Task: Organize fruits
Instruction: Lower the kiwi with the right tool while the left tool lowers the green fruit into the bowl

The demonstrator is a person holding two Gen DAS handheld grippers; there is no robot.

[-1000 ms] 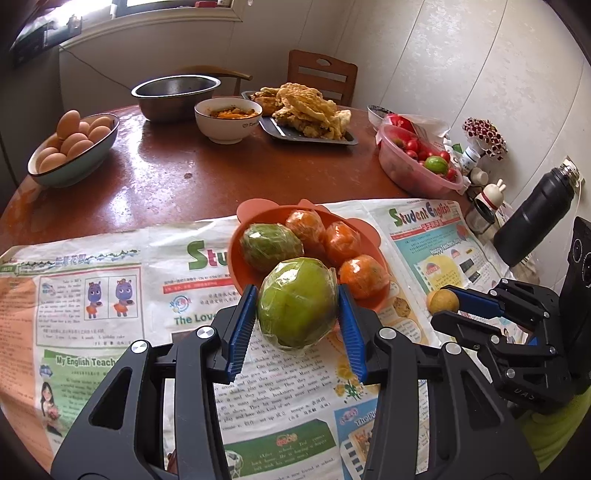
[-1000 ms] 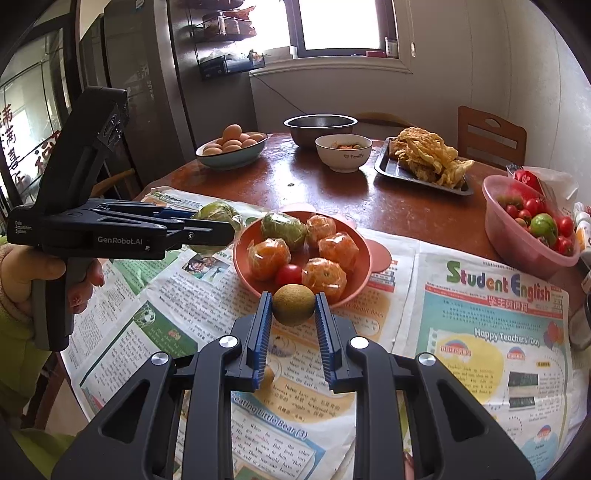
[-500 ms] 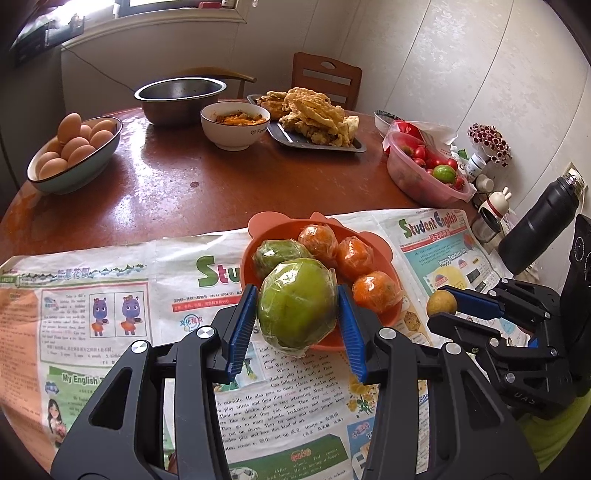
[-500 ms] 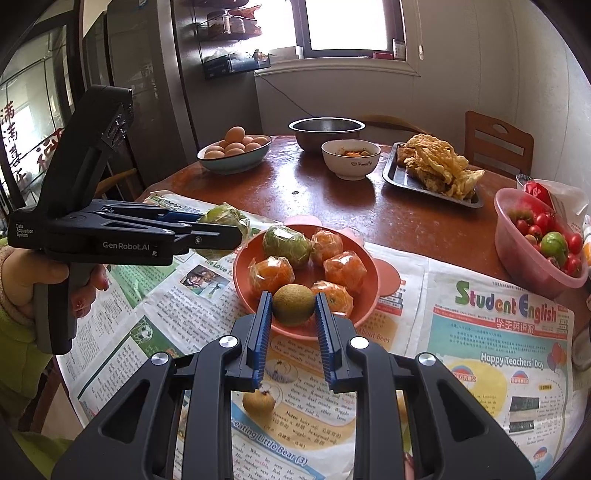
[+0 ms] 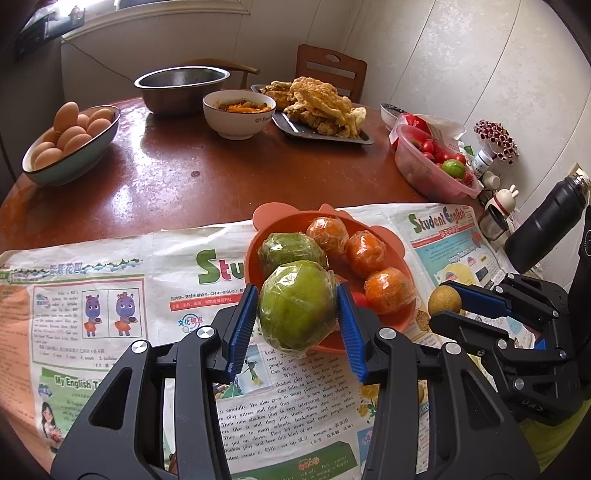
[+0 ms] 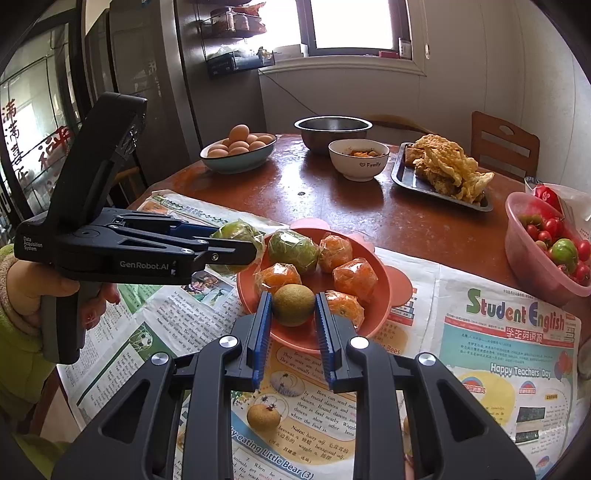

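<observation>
Already both tools are clamped on fruit: the right tool (image 6: 293, 310) grips a brown fruit (image 6: 293, 304) over the orange bowl's (image 6: 384, 284) six-o'clock rim; the left tool (image 5: 297, 317) grips a wrapped green fruit (image 5: 295, 304) at nine o'clock.

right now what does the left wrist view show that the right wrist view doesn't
Only the left wrist view: the black flask and small figurines by the wall.

Only the right wrist view: the window, the loose brown fruit on the newspaper, and a hand holding the left gripper.

Both: the orange plate of wrapped fruit, egg bowl, tomato tub.

left tongs (image 5: 297, 325) clamped, right tongs (image 6: 293, 321) clamped
</observation>
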